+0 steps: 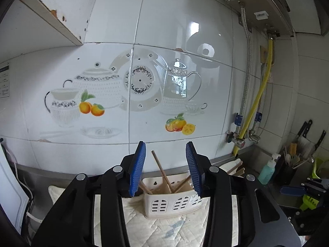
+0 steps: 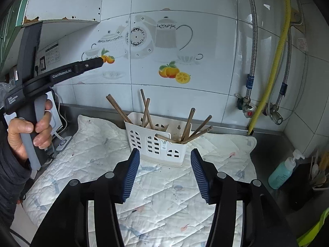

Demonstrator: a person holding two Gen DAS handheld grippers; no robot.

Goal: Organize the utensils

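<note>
Your right gripper [image 2: 165,175] hangs parted and empty before the white caddy [image 2: 158,144] on the quilted mat [image 2: 98,156]; your left gripper [image 1: 166,168] too. The chopsticks [image 2: 188,123] look light, stiff and slippery: pinch mid-shaft. Only the right view shows your hand [image 2: 30,129].

Black fingers [image 2: 131,175], ribbed blue facings

Slanting chopsticks [image 2: 188,126] crowd the caddy [image 2: 158,146] mouth; quilted mat [image 2: 98,144] around lies open.
</note>
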